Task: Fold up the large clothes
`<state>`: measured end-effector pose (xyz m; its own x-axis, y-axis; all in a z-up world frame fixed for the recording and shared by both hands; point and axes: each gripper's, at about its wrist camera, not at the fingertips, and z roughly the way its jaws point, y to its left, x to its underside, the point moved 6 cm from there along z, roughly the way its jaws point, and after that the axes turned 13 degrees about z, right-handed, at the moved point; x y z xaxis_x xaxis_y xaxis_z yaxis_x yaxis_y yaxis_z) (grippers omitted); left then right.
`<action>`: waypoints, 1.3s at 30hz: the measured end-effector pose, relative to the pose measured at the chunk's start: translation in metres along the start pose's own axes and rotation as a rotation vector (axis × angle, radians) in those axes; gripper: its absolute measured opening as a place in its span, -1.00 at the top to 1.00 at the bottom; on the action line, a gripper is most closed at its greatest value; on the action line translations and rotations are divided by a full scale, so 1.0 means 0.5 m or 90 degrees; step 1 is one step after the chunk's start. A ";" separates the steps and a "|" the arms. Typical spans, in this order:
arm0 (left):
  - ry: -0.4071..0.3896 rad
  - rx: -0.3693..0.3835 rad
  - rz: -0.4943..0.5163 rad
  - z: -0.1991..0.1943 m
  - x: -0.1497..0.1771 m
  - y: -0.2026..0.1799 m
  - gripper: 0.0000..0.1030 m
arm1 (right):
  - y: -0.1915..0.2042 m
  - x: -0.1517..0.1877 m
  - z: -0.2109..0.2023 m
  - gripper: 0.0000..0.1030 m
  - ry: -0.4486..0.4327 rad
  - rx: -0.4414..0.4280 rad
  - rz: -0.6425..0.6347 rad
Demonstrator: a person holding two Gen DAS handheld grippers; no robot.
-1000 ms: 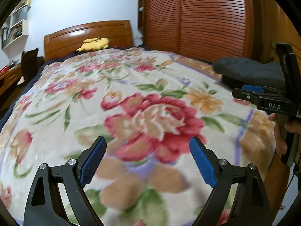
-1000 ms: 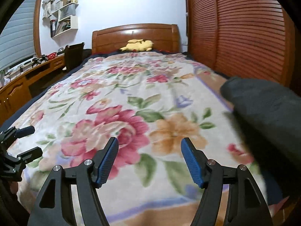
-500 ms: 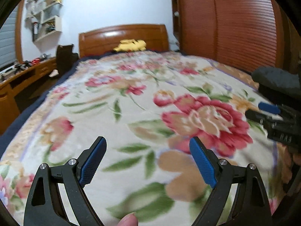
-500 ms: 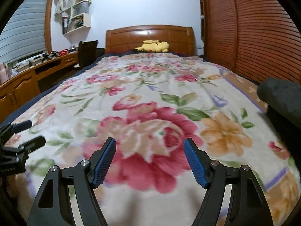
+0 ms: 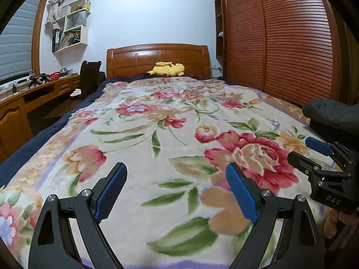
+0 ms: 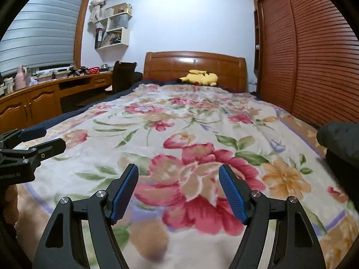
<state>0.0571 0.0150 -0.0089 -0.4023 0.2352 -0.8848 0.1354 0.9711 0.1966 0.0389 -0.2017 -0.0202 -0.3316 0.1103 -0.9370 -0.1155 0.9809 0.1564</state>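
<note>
A dark grey bundled garment [image 5: 332, 116] lies at the right edge of the bed, also in the right wrist view [image 6: 342, 143]. My left gripper [image 5: 177, 192] is open and empty above the floral blanket [image 5: 157, 121], left of the garment. My right gripper [image 6: 179, 192] is open and empty above the blanket [image 6: 190, 116], the garment to its right. In the left wrist view the right gripper [image 5: 314, 157] shows at the right edge; in the right wrist view the left gripper [image 6: 38, 139] shows at the left edge.
A wooden headboard [image 5: 157, 58] with a yellow plush toy [image 5: 167, 69] is at the far end. A slatted wardrobe [image 5: 280, 40] runs along the right. A wooden desk [image 6: 44, 96] with clutter and a dark chair [image 6: 123, 74] stand on the left.
Both grippers have swung left and tilted up, away from the dark garment, so it now sits at the right edge of both views. Both stay open and empty.
</note>
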 end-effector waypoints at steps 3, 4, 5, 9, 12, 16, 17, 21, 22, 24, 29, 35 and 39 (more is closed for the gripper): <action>-0.004 0.001 -0.006 -0.011 0.008 -0.002 -0.75 | 0.000 0.008 -0.010 -0.47 -0.006 -0.008 -0.001; -0.005 -0.001 -0.010 -0.014 0.012 -0.001 -0.75 | -0.002 0.011 -0.011 -0.47 -0.008 -0.010 0.000; -0.004 -0.002 -0.012 -0.017 0.014 0.000 -0.75 | -0.003 0.013 -0.014 -0.47 -0.008 -0.012 0.003; -0.002 -0.005 -0.018 -0.024 0.028 0.005 -0.75 | -0.009 0.014 -0.013 -0.47 -0.010 -0.014 0.013; -0.003 -0.009 -0.017 -0.028 0.036 0.009 -0.75 | -0.016 0.011 -0.011 -0.47 -0.015 -0.012 0.024; -0.001 -0.020 -0.014 -0.030 0.048 0.016 -0.75 | -0.022 0.023 -0.006 -0.47 -0.014 -0.006 0.037; 0.000 -0.022 -0.016 -0.030 0.050 0.019 -0.75 | -0.026 0.027 -0.007 -0.47 -0.014 -0.005 0.038; 0.004 -0.027 -0.014 -0.025 0.057 0.025 -0.75 | -0.032 0.027 0.007 -0.47 -0.012 0.006 0.041; 0.003 -0.029 -0.011 -0.025 0.057 0.025 -0.75 | -0.033 0.027 0.009 -0.47 -0.010 0.006 0.044; 0.001 -0.031 -0.009 -0.026 0.057 0.025 -0.75 | -0.037 0.026 0.012 -0.47 -0.008 0.005 0.049; 0.003 -0.026 -0.014 -0.025 0.058 0.025 -0.75 | -0.035 0.026 0.008 -0.47 -0.010 0.001 0.056; 0.005 -0.028 -0.015 -0.024 0.060 0.026 -0.75 | -0.026 0.030 0.005 -0.47 -0.010 0.000 0.059; 0.004 -0.027 -0.016 -0.023 0.060 0.026 -0.75 | -0.029 0.030 0.003 -0.47 -0.009 -0.001 0.063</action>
<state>0.0362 0.0353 -0.0279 -0.4111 0.2104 -0.8870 0.0863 0.9776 0.1918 0.0369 -0.2143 -0.0372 -0.3281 0.2091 -0.9212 -0.0837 0.9649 0.2488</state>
